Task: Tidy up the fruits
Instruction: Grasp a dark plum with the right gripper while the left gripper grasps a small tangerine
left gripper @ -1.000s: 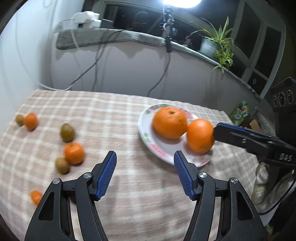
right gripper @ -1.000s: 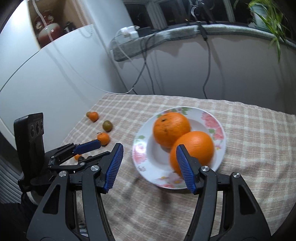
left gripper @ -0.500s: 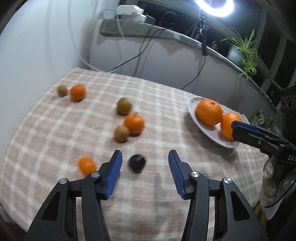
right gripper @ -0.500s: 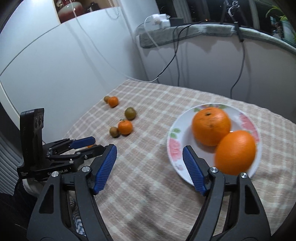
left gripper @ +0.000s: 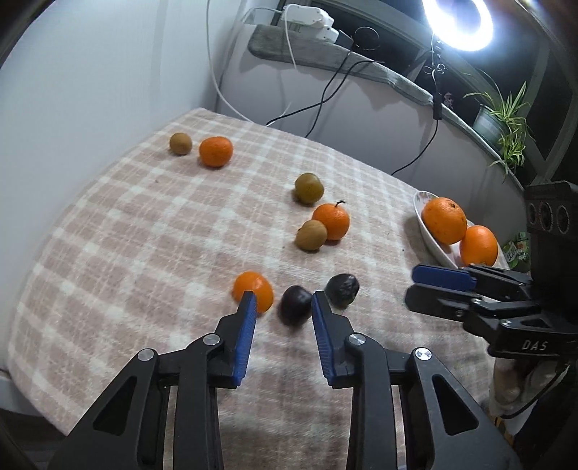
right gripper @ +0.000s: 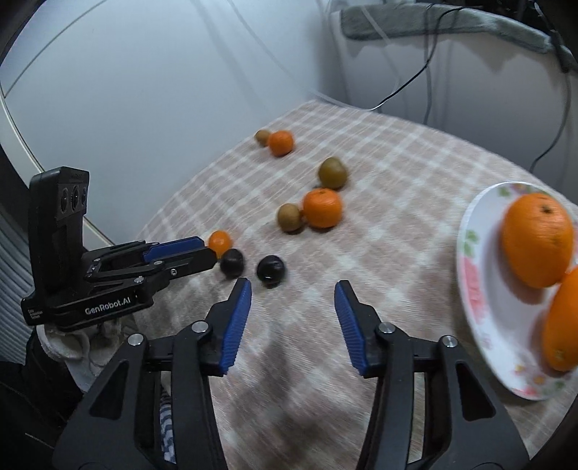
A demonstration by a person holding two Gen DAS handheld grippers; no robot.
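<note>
Two dark plums lie on the checked cloth (left gripper: 144, 231). My left gripper (left gripper: 283, 302) is over the nearer plum (left gripper: 296, 305), which sits at its fingertips. Its jaws are closing; the right pad is at the plum, the left pad is clear of it, beside a small tangerine (left gripper: 253, 291). My right gripper (right gripper: 293, 287) is also closing, with nothing between its pads; the other plum (right gripper: 271, 270) lies just beyond its left fingertip. Two big oranges (right gripper: 538, 238) rest on a flowered plate (right gripper: 469, 289) at the right.
Two more tangerines (left gripper: 331, 221) and three kiwis (left gripper: 308, 188) are scattered over the cloth's middle and far left. A white wall borders the table on the left, and cables (left gripper: 325, 97) hang down the back wall. A ring light (left gripper: 458, 21) and a plant (left gripper: 505, 119) stand behind.
Both grippers swung left, away from the plate and down towards the loose fruit. The dark plums came into view. Both pairs of jaws have narrowed, the left most.
</note>
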